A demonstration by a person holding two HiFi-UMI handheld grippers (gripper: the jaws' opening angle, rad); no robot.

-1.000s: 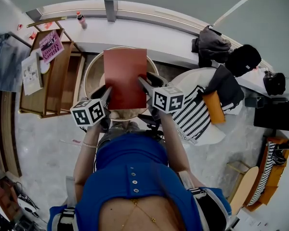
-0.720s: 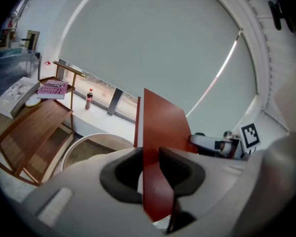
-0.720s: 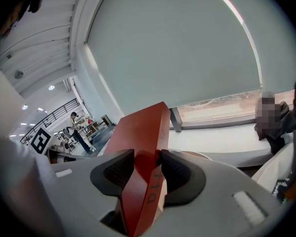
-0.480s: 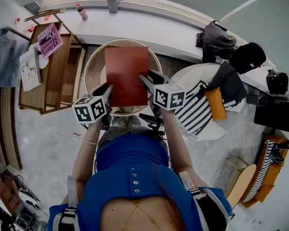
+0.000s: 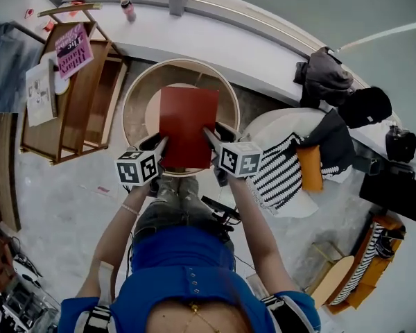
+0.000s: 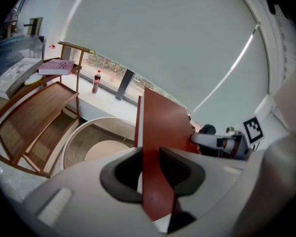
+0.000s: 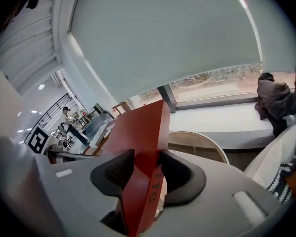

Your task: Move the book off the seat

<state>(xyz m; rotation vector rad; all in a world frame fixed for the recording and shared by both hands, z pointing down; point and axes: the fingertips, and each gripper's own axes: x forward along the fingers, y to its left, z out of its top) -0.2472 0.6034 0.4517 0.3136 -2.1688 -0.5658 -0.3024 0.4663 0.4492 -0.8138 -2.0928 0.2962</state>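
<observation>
A person in a blue top (image 5: pixel 184 272) is standing over a round wooden seat (image 5: pixel 135 92) and holding a two-jaw gripper in each hand. Both grippers are clamping a thin red book (image 5: pixel 187 123) between them. The left gripper (image 5: pixel 161 143) is pinching the book's left edge near its closer corner, and the right gripper (image 5: pixel 211 136) is pinching the right edge near the other closer corner. In the left gripper view the dark pads of the left gripper (image 6: pixel 150 169) are pressing on both faces of the book (image 6: pixel 160 127), with the seat's pale rim (image 6: pixel 74 137) lying lower and to the left. In the right gripper view the right gripper (image 7: pixel 148 174) is gripping the book (image 7: pixel 140 132) the same way, jaws narrowed onto the cover. Seen from the head camera, the book is hanging over the middle of the seat, and it appears raised clear of the cushion. A wooden rack (image 5: pixel 83 96) is standing to the left of the seat, carrying a pink book (image 5: pixel 74 49) and a white booklet (image 5: pixel 41 92) at its left edge. A bottle (image 5: pixel 128 7) is standing at the left end of a white window ledge (image 5: pixel 229 44) beyond the seat. To the right, a white chair (image 5: pixel 263 127) is carrying a striped cloth (image 5: pixel 277 168) and an orange cushion (image 5: pixel 310 166).
</observation>
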